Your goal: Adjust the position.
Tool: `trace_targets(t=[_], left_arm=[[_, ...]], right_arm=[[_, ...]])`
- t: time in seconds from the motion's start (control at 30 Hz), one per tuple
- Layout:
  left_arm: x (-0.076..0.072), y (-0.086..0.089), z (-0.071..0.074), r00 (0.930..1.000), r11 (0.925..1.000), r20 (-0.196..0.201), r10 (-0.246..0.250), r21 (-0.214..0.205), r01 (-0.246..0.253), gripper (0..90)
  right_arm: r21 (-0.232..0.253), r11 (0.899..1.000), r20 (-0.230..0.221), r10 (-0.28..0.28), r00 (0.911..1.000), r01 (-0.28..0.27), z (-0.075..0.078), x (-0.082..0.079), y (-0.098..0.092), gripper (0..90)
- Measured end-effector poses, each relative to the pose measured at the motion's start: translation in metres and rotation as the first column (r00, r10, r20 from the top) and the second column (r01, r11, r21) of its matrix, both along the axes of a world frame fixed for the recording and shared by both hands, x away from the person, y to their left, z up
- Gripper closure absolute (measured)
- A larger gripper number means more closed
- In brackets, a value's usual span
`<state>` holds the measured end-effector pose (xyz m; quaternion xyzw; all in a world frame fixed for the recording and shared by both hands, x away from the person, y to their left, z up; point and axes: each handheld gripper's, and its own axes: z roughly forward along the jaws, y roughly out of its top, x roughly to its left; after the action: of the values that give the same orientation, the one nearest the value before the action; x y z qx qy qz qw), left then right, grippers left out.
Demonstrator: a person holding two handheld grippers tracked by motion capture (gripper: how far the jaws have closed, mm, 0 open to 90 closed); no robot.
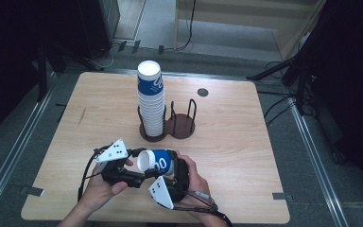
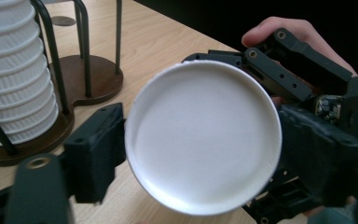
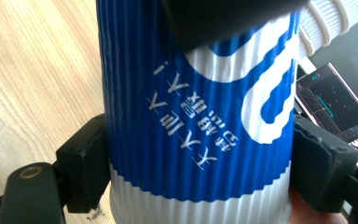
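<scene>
A blue-and-white ribbed paper cup [image 1: 157, 161] is clamped sideways by the right gripper [image 1: 172, 166] near the table's near edge — its base is offered to the left gripper [image 1: 131, 163], whose jaws stand apart around it.

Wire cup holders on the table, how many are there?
2, joined side by side at mid-table: the left holder carries the cup stack, and the right holder stands empty.

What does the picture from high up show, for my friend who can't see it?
A person holds a blue and white paper cup on its side between two hand-held grippers, the left gripper and the right gripper, above a wooden table. Behind it, a tall stack of cups stands in a dark two-slot holder.
</scene>
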<state>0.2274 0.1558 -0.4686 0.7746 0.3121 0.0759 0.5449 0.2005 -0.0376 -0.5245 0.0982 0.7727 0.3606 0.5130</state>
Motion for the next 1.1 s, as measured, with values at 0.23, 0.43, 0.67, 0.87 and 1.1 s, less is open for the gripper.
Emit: trace_targets(t=[0.23,0.43,0.67,0.87,1.1], left_arm=[[-0.001,0.000,0.001,1.0000,0.9999,0.002,-0.005,-0.010,0.005,23.9],[0.000,0.000,0.000,1.0000,1.0000,-0.005,-0.004,-0.002,0.004,27.2],[-0.003,-0.005,-0.001,0.9996,0.9996,-0.006,0.027,0.010,-0.027,28.1],[-0.004,-0.004,0.000,0.9998,0.9998,0.004,0.017,-0.007,-0.017,28.7],[-0.006,-0.004,0.001,0.9986,0.9994,0.039,0.035,0.002,-0.035,29.1]], right_arm=[[-0.013,1.000,0.014,0.003,0.9999,-0.003,-0.002,-0.001,0.001,17.5],[-0.012,1.000,0.022,0.001,0.9998,-0.001,-0.001,-0.001,0.001,17.3],[-0.018,1.000,0.001,-0.003,1.0000,0.003,-0.003,0.001,-0.001,17.0],[0.003,1.000,-0.018,0.005,0.9998,-0.005,0.001,0.001,-0.003,15.8],[0.021,1.000,-0.042,0.016,0.9990,-0.015,0.009,0.000,-0.005,12.6]])
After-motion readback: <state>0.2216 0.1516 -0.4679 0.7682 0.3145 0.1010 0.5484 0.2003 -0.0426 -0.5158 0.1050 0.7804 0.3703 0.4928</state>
